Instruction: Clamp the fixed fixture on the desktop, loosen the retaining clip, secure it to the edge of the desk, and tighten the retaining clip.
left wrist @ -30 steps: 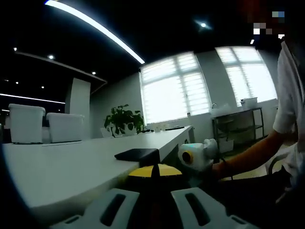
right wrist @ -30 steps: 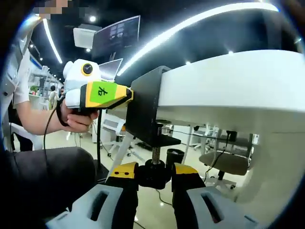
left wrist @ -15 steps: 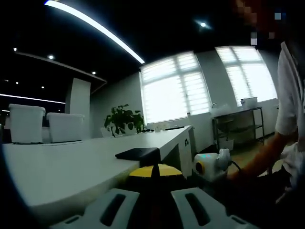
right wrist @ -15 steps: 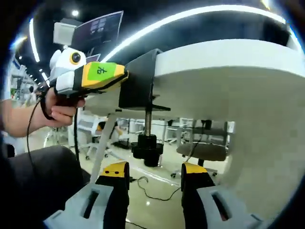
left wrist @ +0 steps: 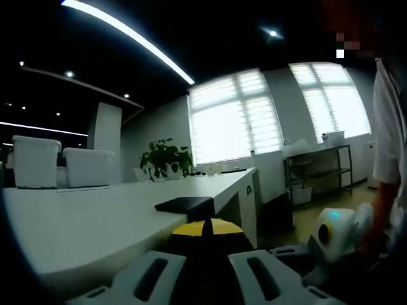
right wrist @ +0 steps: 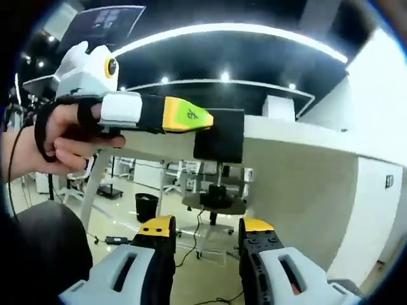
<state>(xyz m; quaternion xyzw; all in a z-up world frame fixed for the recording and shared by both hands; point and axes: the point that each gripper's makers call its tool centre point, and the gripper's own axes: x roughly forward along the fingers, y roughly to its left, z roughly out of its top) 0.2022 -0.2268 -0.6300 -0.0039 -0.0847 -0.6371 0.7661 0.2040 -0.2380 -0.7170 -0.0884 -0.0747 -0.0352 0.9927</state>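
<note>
Fixture (right wrist: 219,135) mid-frame on desk (right wrist: 299,168) edge, left gripper (right wrist: 202,121) closed on it; right gripper (right wrist: 206,230) below, jaws parted, empty.

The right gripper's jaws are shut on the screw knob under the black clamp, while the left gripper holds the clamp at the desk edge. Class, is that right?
Not quite. In the right gripper view the right gripper is open and empty, its jaws apart and clear of the screw knob under the black clamp. The rest stands: the left gripper holds the clamp at the desk edge.
</note>
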